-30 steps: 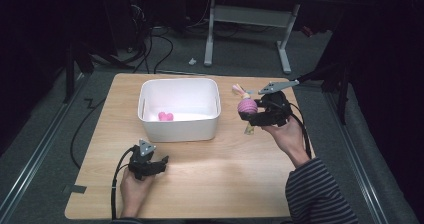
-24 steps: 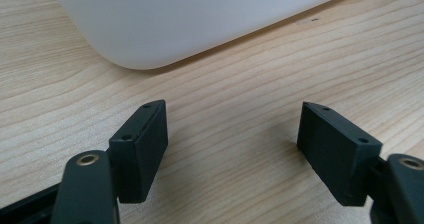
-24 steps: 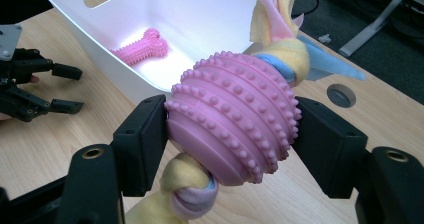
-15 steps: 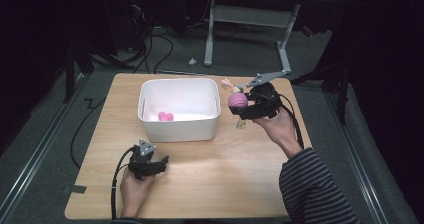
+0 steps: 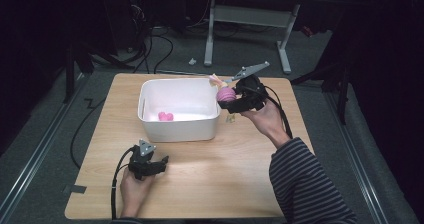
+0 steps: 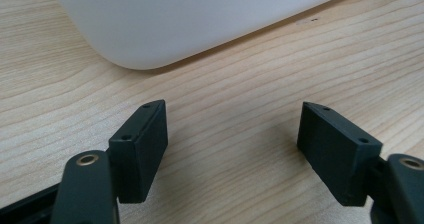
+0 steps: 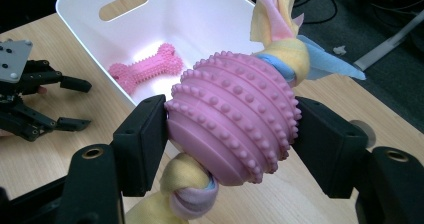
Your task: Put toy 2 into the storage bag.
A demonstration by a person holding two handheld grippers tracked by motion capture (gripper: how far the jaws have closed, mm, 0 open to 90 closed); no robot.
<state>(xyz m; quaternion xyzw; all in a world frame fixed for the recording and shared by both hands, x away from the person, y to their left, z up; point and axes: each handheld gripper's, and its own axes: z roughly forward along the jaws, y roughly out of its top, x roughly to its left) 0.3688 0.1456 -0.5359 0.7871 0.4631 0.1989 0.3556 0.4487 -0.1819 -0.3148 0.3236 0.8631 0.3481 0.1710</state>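
Note:
A pink studded ball toy (image 7: 235, 121) with knotted yellow, pink and blue cloth ends (image 7: 280, 14) is clamped between the jaws of my right gripper (image 7: 230, 139). In the high view that gripper (image 5: 231, 98) holds the pink studded ball toy (image 5: 226, 94) in the air at the right rim of the white bin (image 5: 150, 91). Inside the white bin (image 7: 90, 1) lies a pink bone toy (image 7: 147, 66), and the high view shows that bone toy (image 5: 165, 116) on the bin's floor. My left gripper (image 5: 156, 165) rests open on the table in front of the bin, jaws apart over bare wood (image 6: 232, 134).
The wooden table (image 5: 235, 174) has bare room in front of and to the right of the bin. A small pale object (image 5: 230, 118) lies on the table beside the bin's right wall. Desk legs (image 5: 287, 39) and cables (image 5: 160, 39) stand on the floor beyond the far edge.
My right gripper has carried the ball toy leftward, from right of the bin to its right rim. The left gripper has stayed where it was.

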